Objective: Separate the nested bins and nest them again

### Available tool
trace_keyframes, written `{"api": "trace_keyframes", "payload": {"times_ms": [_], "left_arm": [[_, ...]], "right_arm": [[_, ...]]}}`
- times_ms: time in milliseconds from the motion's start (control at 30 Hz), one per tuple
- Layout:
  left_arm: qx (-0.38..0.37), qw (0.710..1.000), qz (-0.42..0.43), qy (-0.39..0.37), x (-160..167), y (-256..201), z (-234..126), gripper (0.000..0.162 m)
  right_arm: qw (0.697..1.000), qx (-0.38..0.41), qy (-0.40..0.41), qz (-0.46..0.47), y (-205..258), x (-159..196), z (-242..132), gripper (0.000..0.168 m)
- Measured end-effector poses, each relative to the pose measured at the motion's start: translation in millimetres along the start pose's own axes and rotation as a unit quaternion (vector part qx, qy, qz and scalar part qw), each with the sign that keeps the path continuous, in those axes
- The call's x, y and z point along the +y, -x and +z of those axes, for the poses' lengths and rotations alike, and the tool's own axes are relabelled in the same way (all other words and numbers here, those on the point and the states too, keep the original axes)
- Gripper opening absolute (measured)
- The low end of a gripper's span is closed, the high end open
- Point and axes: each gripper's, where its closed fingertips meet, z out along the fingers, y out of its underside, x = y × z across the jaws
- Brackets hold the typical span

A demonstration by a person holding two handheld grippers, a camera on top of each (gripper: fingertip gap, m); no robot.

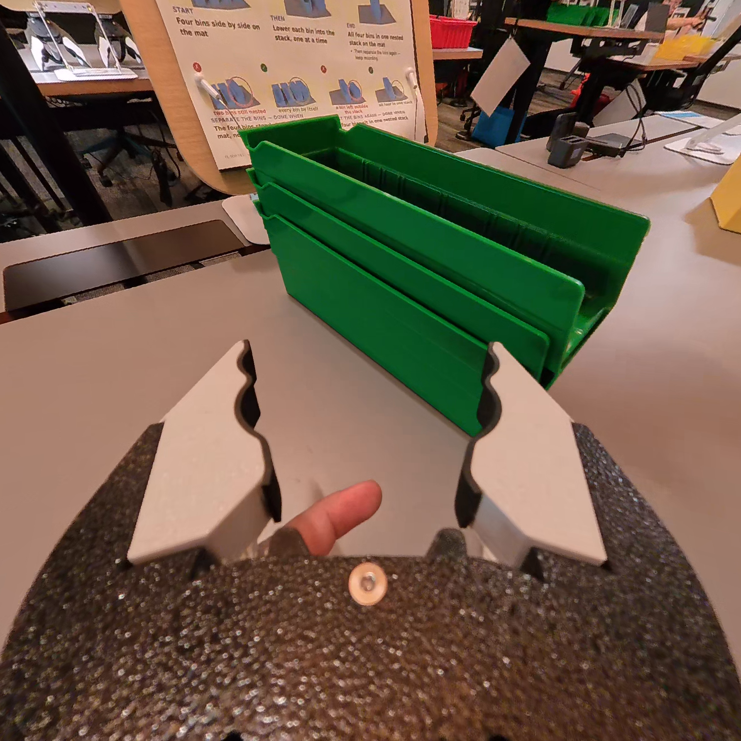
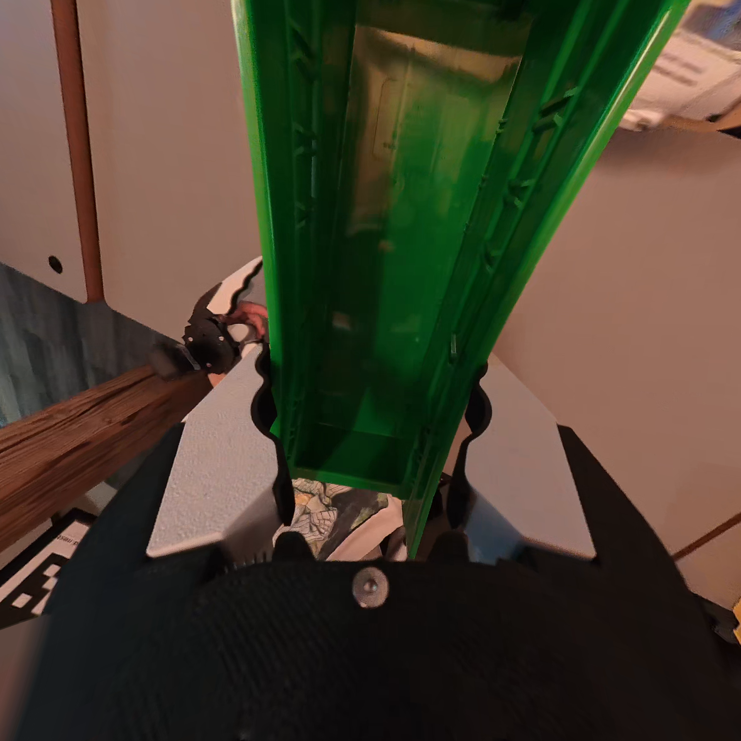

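Hovering low over the grey desk [image 1: 120, 361], the left tool [image 1: 371, 361] is holding its two pale fingers [image 1: 208, 441] wide apart with nothing between them, and a bare fingertip [image 1: 345, 509] is showing under the gap. Just ahead and to its right, a nested stack of green bins [image 1: 421, 280] is sitting on the desk, three stepped rims showing along its near long side, its far end reaching toward the desk's back edge. An instruction board [image 1: 288, 80] is standing right behind the stack, and a yellow box [image 1: 727, 200] is sitting at the desk's right edge.

In the right wrist view, the right tool [image 2: 371, 381] is gripping a single green bin [image 2: 401, 200] across its narrow end, each finger pressing against an outer side wall. The bin's open inside is facing the camera and running away from it. Whether this bin is clear of the desk cannot be told. The left tool [image 2: 232, 320] is showing farther off on the left
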Motion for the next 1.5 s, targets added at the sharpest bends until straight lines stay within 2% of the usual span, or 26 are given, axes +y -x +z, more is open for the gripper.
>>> {"api": "trace_keyframes", "payload": {"times_ms": [133,267,500,700,967,1233,1500], "left_arm": [[-0.002,1.000,0.001,0.001,-0.1,0.0,-0.5,0.111],[0.000,1.000,0.004,0.002,0.1,-3.5,0.8,0.111],[0.002,1.000,0.013,0.016,5.1,-8.4,6.6,0.111],[0.012,1.000,0.000,0.017,6.5,-11.6,9.9,0.111],[0.008,1.000,0.014,0.025,8.9,-17.1,15.6,0.111],[0.012,1.000,0.012,0.022,8.5,-20.9,20.2,0.111],[0.025,0.999,-0.001,0.026,13.9,-24.2,24.7,0.109]], "right_arm": [[0.999,0.031,-0.015,0.040,-57.4,18.3,-30.4,0.098],[0.993,0.068,-0.005,0.097,-139.2,48.7,-29.2,0.099],[0.978,0.104,0.026,0.177,-281.4,101.1,17.1,0.099],[0.970,0.113,0.051,0.211,-360.3,125.9,74.9,0.099],[0.971,0.105,0.072,0.203,-398.9,130.4,128.8,0.100],[0.970,0.124,0.078,0.193,-420.1,132.5,146.5,0.100],[0.973,0.109,0.044,0.197,-427.2,127.2,153.4,0.102]]}}
